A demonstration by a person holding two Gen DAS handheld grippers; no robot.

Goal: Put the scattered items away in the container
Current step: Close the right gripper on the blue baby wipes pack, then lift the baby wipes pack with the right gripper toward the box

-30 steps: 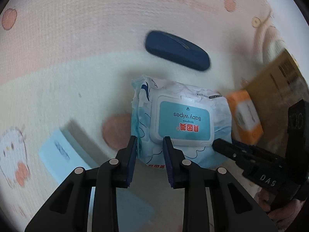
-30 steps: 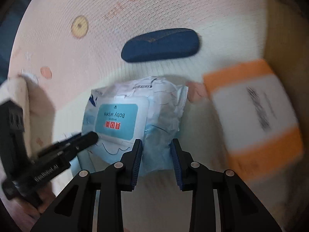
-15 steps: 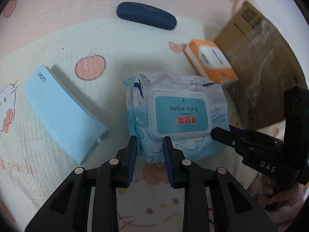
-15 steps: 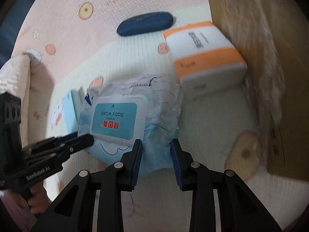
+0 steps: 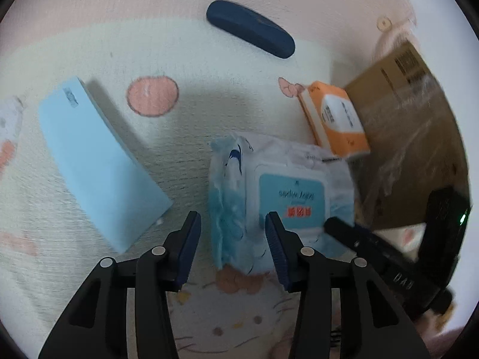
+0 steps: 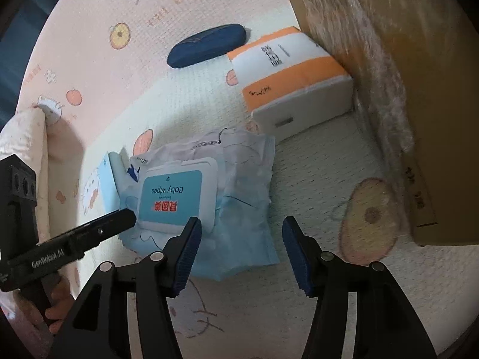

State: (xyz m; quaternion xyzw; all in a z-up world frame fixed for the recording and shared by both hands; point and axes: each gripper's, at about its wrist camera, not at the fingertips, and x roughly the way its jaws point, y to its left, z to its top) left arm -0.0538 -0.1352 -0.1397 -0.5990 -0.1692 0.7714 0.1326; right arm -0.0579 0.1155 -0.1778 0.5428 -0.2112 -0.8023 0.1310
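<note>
Both our left gripper [image 5: 233,233] and right gripper [image 6: 241,249] are opening off the soft blue-and-white baby-wipes pack [image 6: 206,200]; next we regrip it for the brown cardboard box [image 6: 419,95] at the mat's edge.

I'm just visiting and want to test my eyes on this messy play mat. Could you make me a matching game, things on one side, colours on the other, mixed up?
Things:
1. glasses case
2. flat box
3. tissue pack
4. container

Colours:
A. brown cardboard
B. plain light blue
C. dark navy
D. orange and white

Pairs: 1-C, 2-B, 3-D, 4-A
</note>
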